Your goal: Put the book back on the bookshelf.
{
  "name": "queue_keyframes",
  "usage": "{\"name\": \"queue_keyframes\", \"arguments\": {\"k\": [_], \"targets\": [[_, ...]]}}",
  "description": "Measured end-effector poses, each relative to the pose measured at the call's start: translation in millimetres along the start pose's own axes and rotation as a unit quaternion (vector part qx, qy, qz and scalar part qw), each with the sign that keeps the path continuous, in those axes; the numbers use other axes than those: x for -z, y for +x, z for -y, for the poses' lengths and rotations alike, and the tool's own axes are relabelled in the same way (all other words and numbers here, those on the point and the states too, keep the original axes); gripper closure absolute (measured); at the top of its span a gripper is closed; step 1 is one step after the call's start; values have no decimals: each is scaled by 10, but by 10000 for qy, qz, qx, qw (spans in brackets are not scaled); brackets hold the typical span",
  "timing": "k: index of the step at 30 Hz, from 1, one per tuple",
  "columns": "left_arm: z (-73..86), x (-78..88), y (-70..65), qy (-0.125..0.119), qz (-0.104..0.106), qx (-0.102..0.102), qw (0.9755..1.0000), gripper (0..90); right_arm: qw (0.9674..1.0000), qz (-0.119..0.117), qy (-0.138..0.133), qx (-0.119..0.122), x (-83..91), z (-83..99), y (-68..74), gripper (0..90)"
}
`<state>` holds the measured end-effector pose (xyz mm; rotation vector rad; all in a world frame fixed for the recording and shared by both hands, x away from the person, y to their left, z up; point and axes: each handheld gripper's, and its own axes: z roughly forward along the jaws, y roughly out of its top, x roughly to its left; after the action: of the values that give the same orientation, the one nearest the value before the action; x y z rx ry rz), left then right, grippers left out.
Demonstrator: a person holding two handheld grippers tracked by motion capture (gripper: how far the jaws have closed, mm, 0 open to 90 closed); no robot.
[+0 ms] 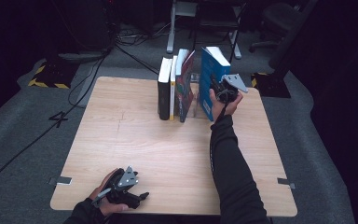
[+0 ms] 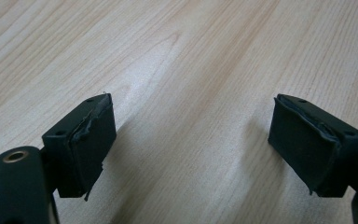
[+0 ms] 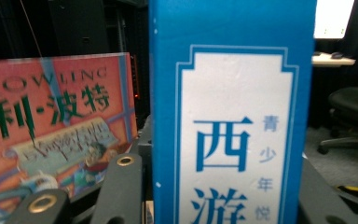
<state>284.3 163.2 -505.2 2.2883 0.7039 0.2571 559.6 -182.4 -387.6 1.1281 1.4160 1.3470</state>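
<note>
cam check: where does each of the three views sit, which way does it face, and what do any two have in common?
High view: above the person's edge, facing forward and down on the wooden table; both forearms, left gripper, right gripper.
Left gripper view: on the left gripper, facing down at bare tabletop between open jaws.
Right gripper view: on the right gripper, facing the blue book spine clamped in its jaws; its black jaw arms show.
Shared: high and right gripper views both show the blue book and red book.
</note>
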Motion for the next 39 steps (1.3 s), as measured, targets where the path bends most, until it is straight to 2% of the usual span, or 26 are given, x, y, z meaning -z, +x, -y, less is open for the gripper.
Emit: {"name": "queue_keyframes", "arguments": {"k": [6,10,16,17,19,23,26,28,31,34,37,39], "targets": [[1,0,-3,-4,47,-35,10000,150,9999,-8,-111,-80,23,130,15,615],[3,1,-9,-4,53,-40,10000,151,9998,-12,-139,-136,45,154,27,613],[1,0,-13,0,57,-47,10000,150,9996,-22,-4,-277,101,186,-55,598],[0,-2,-14,-3,59,-47,10000,150,9997,20,29,-249,113,194,-71,592],[0,-2,-15,-2,64,-46,10000,149,9997,-45,88,-242,137,213,-114,580],[-2,-4,-14,0,72,-51,10000,148,9997,-99,206,-76,181,201,-121,576],[-3,-5,-15,-2,72,-51,10000,148,9995,-150,273,-38,196,191,-111,570],[-3,-5,-15,-1,70,-49,10000,148,9994,-139,317,6,211,189,-101,548],[-3,-5,-15,-1,70,-50,10000,148,9987,-196,464,-52,235,212,-113,465],[-2,-5,-14,0,68,-57,10000,148,9985,-167,525,6,311,258,-146,441],[-2,-6,-14,-1,68,-56,10000,148,9974,-296,652,63,403,336,-171,403],[-3,-5,-13,1,69,-59,10000,148,9958,-404,784,226,460,411,-155,393]]}}
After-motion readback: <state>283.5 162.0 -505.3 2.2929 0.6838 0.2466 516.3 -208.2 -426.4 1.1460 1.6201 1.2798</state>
